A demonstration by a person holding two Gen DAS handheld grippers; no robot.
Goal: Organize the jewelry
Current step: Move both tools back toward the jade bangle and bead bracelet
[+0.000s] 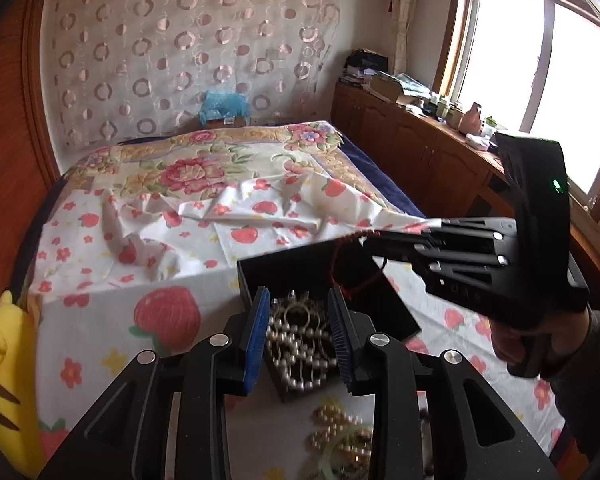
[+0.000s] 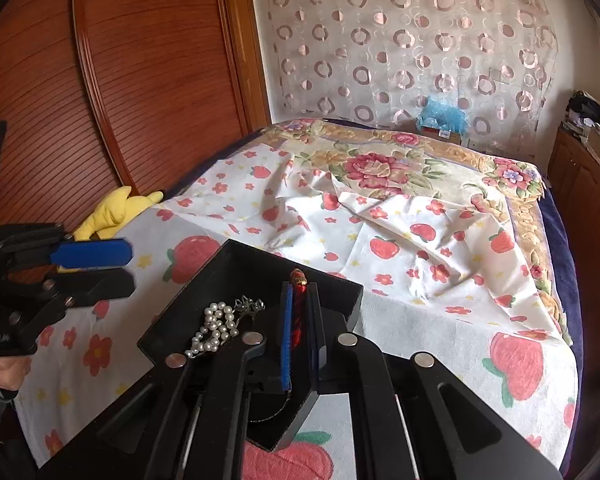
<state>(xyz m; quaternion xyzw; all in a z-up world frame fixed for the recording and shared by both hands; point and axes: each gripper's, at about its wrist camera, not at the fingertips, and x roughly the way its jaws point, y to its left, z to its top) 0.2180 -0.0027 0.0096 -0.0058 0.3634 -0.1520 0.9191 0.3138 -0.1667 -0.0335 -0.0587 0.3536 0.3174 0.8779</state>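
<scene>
While the left gripper (image 1: 298, 336) hung half-open, empty, over pearls (image 1: 300, 344) in the black box (image 1: 396, 312), loose beads (image 1: 340, 432) lay at 6 o'clock; right gripper (image 2: 300, 330) pinched a limp, light red cord (image 2: 299, 312) above the box's 12 o'clock edge: hold the cord itself, not its slippery bead

One black box (image 2: 256, 276) sits on the bed (image 2: 440, 320). Inside it lies one strand of white pearls (image 2: 214, 330) and one small silvery piece (image 2: 249, 305). One red cord bracelet (image 2: 299, 312) hangs above it. One more heap of pearly beads (image 1: 342, 432) lies outside the box. One yellow plush toy (image 2: 116, 210) sits at the bed's edge. Two grippers show: left gripper (image 1: 299, 336), right gripper (image 2: 299, 336).
</scene>
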